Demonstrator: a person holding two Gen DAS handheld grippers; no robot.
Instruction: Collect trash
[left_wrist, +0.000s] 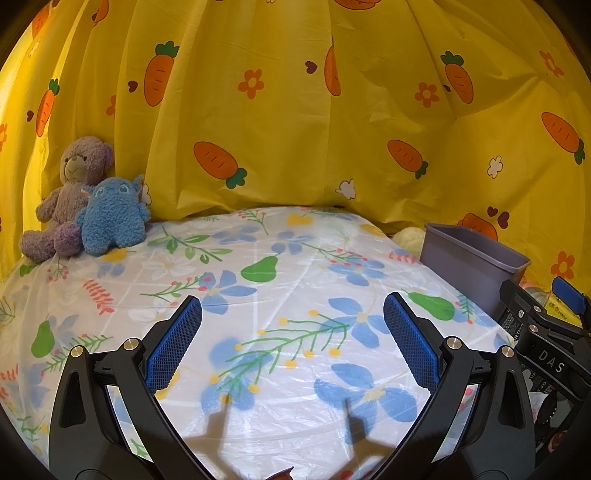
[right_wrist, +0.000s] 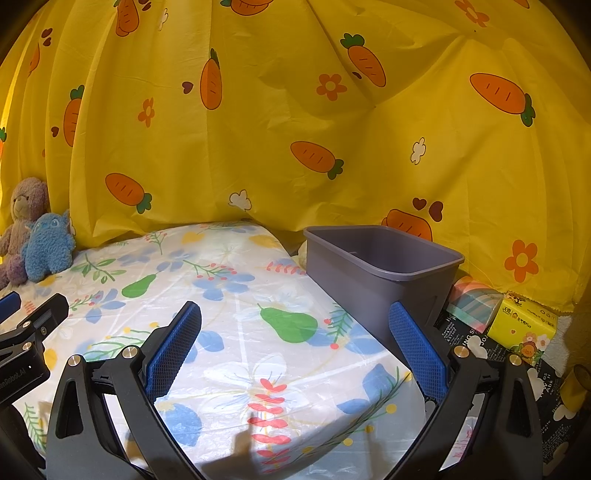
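— Both your grippers, left gripper (left_wrist: 291, 332) and right gripper (right_wrist: 295, 339), gape wide and hold nothing. See any trash?

— None on the table (left_wrist: 295, 258) — only the grey bin (right_wrist: 376, 266) at its right edge. Swing carelessly and you'll topple it.

open tablecloth (left_wrist: 295, 280) ahead; grey bin (right_wrist: 380, 273) blocking right edge, plush toys (left_wrist: 85, 206) far left corner
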